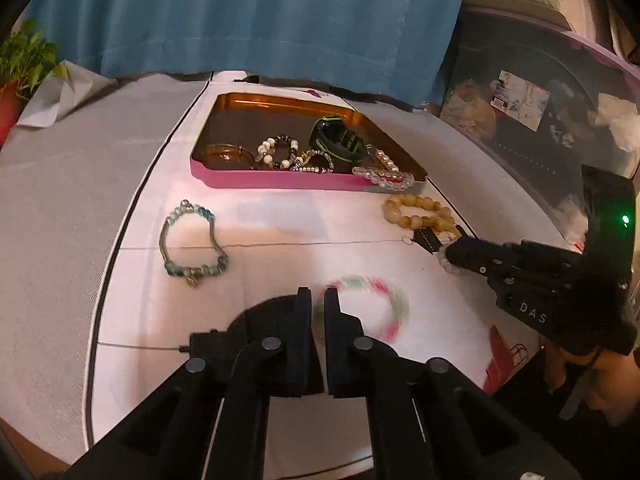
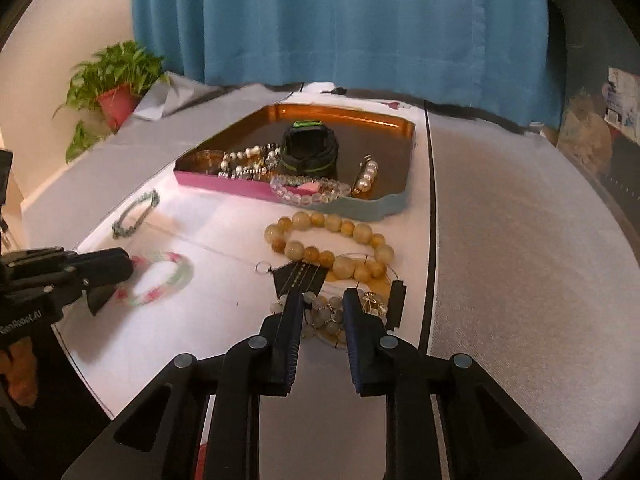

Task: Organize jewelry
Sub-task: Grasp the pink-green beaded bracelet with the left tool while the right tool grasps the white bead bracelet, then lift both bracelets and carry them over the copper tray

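Observation:
My left gripper is shut on the near-left edge of a blurred pink-and-green bracelet lying on the white cloth; the right wrist view shows that gripper at the bracelet. My right gripper is shut on a grey-and-clear bead bracelet, beside a black earring card. In the left wrist view the right gripper has pale beads at its tip. A yellow bead bracelet and a teal charm bracelet lie loose. The pink tin tray holds a black-green watch and several bracelets.
A clear bead bracelet hangs over the tray's front rim. A potted plant stands at the far left, a blue curtain hangs behind, and a clear storage box sits to the right. Grey cloth flanks the white mat.

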`<state>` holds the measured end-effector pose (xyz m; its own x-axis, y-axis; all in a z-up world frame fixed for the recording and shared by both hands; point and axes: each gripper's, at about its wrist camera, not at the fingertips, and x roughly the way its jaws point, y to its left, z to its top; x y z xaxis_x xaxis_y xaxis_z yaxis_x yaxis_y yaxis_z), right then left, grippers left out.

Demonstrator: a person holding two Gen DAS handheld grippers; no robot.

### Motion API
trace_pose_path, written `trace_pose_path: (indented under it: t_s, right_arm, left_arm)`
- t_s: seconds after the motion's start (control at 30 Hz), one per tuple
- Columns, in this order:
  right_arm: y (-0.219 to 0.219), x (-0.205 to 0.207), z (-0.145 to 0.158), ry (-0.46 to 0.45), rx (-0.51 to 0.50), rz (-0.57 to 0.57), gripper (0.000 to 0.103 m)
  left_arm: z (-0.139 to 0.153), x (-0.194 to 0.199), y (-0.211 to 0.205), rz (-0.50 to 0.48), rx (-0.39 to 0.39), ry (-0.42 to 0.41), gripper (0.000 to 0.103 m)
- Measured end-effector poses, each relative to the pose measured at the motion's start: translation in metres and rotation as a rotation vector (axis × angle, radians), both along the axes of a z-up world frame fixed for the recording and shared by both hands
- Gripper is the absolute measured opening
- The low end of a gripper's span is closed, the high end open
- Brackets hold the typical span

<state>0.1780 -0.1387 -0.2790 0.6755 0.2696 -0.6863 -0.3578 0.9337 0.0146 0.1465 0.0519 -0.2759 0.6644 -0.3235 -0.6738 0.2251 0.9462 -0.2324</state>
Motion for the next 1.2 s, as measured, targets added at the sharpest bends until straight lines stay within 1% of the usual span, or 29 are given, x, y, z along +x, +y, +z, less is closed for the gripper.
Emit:
trace_pose_path:
  t_s: [0.07,0.1,0.13,0.2,0.3,0.37,0.47,0.63,0.7,0.8,0.83,0.9,0.97,1.07,1.13,1.2]
  right_arm:
    - [-0.003,-0.006,0.001,0.015,0.034,0.009,0.01]
    - [-0.004,-0.011,0.002,0.015,0.043,0.008,0.006]
    - [-0.004,-0.016,0.002,0.021,0.057,0.02,0.006]
    - [-0.006,-0.028,0.003,0.042,0.119,0.059,0.006]
    - [-0.008,-0.039,0.006,0.038,0.158,0.089,0.006]
    - [-0.007,-0.042,0.006,0.034,0.152,0.092,0.006]
    - [-0.007,-0.037,0.002,0.056,0.148,0.093,0.007]
    - [-0.002,-0.036,0.001,0.039,0.091,0.101,0.009]
    - [0.002,-0.036,0.001,0.026,0.061,0.111,0.009]
    - [0.01,-0.038,0.001,0.004,-0.004,0.138,0.007]
    - [0.011,-0.039,0.002,0.004,-0.007,0.141,0.006]
    - [0.008,-0.039,0.005,0.004,0.021,0.129,0.006]
    - [0.004,-0.04,0.017,-0.009,0.068,0.114,0.006]
    - [0.0,-0.042,0.032,-0.034,0.09,0.072,0.006]
    - [-0.009,-0.042,0.043,-0.022,0.162,0.053,0.006]
    - [-0.013,-0.042,0.051,-0.013,0.192,0.043,0.006]
  left_arm:
    - [0.001,-0.001,-0.003,-0.003,0.007,-0.004,0.004]
    - [0.001,-0.002,-0.004,-0.003,0.017,-0.006,0.004]
    - [0.001,-0.002,-0.005,-0.003,0.02,-0.004,0.004]
    - [0.0,-0.002,-0.007,-0.005,0.024,-0.002,0.004]
    - [0.0,-0.002,-0.008,-0.014,0.024,0.003,0.004]
    - [-0.001,-0.002,-0.009,-0.004,0.039,0.005,0.008]
    - [-0.001,-0.004,-0.016,-0.019,0.086,-0.012,0.013]
    - [-0.001,-0.007,-0.03,-0.037,0.205,-0.047,0.014]
    - [0.0,-0.004,-0.033,-0.038,0.234,-0.034,0.014]
    - [0.003,0.003,-0.037,-0.049,0.242,0.02,0.004]
    - [0.004,0.004,-0.039,-0.045,0.253,0.033,0.004]
    - [0.006,0.005,-0.037,-0.025,0.222,0.063,0.004]
    - [0.009,0.006,-0.033,-0.006,0.196,0.086,0.004]
    - [0.023,0.002,-0.032,0.009,0.184,0.081,0.004]
    - [0.035,0.0,-0.033,0.017,0.188,0.069,0.004]
    - [0.049,-0.002,-0.034,0.021,0.178,0.055,0.004]
